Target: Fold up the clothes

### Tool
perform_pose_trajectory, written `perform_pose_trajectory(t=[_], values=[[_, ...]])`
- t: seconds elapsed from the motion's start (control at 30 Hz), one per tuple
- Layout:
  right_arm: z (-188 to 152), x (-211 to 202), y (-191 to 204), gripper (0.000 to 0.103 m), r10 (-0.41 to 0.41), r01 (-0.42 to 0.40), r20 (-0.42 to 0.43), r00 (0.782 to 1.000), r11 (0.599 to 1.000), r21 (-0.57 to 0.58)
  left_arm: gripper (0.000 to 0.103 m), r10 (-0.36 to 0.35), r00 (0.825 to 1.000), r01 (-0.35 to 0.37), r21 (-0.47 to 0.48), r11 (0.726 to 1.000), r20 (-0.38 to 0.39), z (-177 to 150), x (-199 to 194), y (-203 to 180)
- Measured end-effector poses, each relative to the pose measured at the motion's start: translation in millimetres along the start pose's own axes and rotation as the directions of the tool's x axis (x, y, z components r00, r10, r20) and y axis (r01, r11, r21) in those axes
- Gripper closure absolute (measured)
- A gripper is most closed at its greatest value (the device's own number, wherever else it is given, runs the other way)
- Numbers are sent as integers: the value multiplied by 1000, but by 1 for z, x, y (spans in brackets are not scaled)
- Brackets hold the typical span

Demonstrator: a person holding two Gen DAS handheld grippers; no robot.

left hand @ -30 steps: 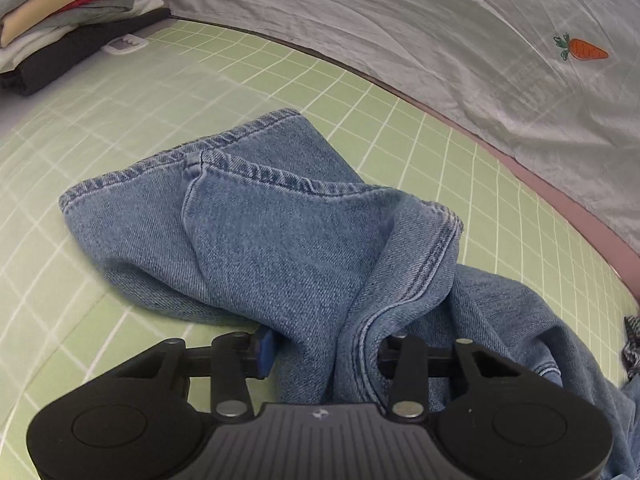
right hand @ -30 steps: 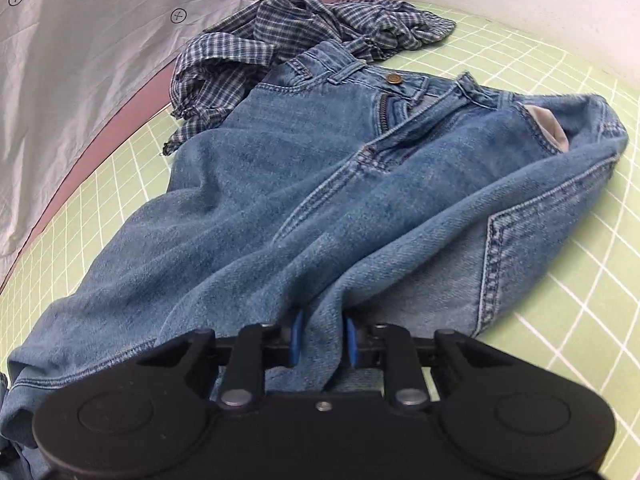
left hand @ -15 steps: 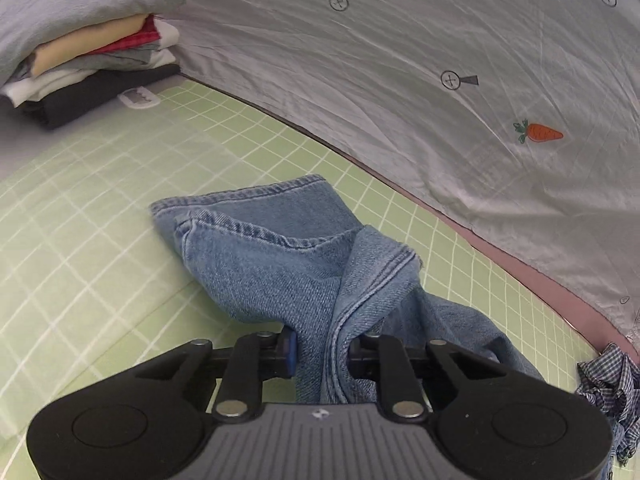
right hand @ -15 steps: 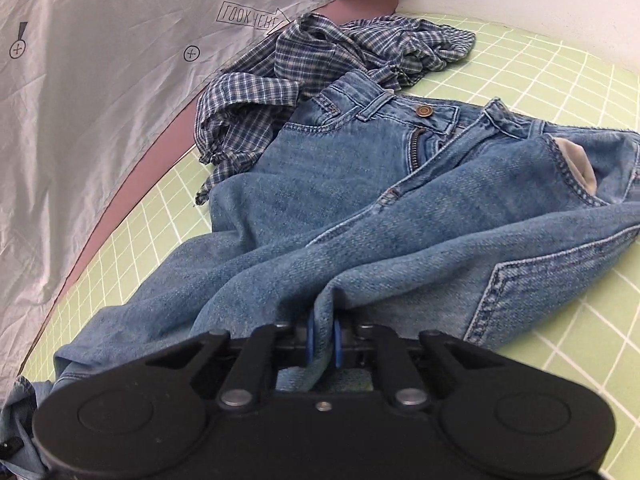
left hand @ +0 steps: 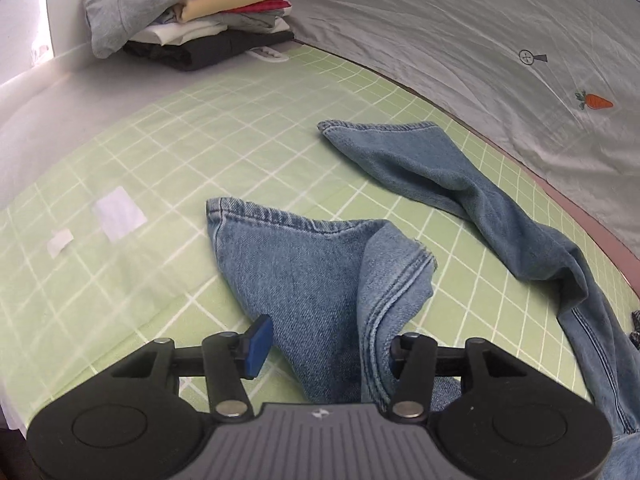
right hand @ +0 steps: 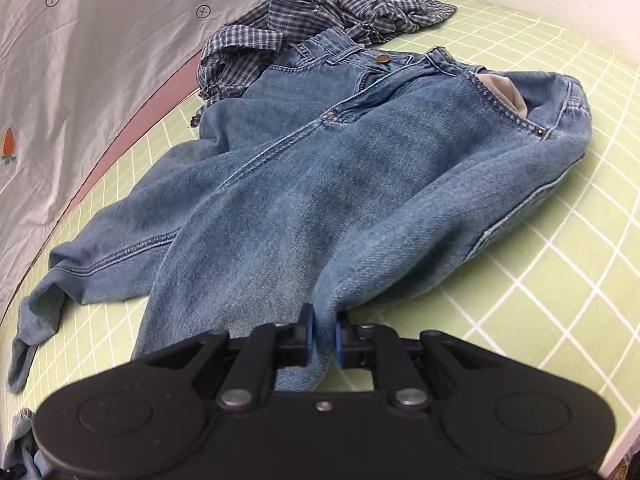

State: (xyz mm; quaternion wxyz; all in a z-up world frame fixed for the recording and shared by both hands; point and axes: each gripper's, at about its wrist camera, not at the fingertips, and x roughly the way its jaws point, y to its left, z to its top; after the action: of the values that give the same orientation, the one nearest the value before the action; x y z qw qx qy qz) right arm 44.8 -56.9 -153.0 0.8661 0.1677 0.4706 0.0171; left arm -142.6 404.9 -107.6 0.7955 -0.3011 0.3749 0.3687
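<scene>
A pair of blue jeans point(right hand: 340, 184) lies spread on the green grid mat point(right hand: 560, 280), waistband at the far end. My right gripper point(right hand: 322, 338) pinches a fold of denim at the near edge; its jaws are just starting to open, but the blue pads still press on the cloth. In the left wrist view the near leg point(left hand: 304, 264) runs between the fingers of my left gripper point(left hand: 328, 344). Those jaws are opening wide and the left pad point(left hand: 258, 344) stands clear of the denim. The far leg point(left hand: 432, 160) lies flat towards the grey sheet.
A stack of folded clothes point(left hand: 208, 20) sits at the mat's far left corner. A crumpled plaid shirt point(right hand: 304, 20) lies beyond the waistband. A grey printed sheet point(left hand: 480, 60) borders the mat's far side. Two pale patches point(left hand: 118, 218) mark the green mat point(left hand: 160, 160).
My left gripper let go of the leg hem and opened wide, and the two legs now lie apart. The right gripper kept its pinch and drew the jeans out flatter.
</scene>
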Motion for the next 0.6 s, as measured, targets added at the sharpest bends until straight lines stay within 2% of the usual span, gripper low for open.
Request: perform_pose_trajectory(t=[0.13, 0.17, 0.3, 0.37, 0.57, 0.6], values=[[0, -7, 1, 83, 14, -13, -5, 1000, 1000, 6, 33, -8, 999, 8, 16, 1000, 33, 6, -15, -5], [1, -8, 1, 78, 21, -21, -5, 1000, 1000, 15, 29, -15, 999, 14, 23, 1000, 50, 9, -18, -7], [-1, -8, 4, 70, 49, -48, -12, 999, 998, 47, 21, -57, 994, 50, 76, 996, 92, 23, -23, -17], [-1, -7, 7, 62, 53, -53, -11, 999, 997, 61, 18, -60, 993, 51, 92, 994, 98, 31, -18, -22], [-1, -2, 12, 51, 47, -45, -10, 999, 993, 113, 17, -82, 997, 81, 161, 984, 1, 39, 18, -38], [0, -1, 13, 50, 44, -42, -10, 999, 992, 123, 17, -65, 998, 66, 181, 981, -14, 36, 24, -41]])
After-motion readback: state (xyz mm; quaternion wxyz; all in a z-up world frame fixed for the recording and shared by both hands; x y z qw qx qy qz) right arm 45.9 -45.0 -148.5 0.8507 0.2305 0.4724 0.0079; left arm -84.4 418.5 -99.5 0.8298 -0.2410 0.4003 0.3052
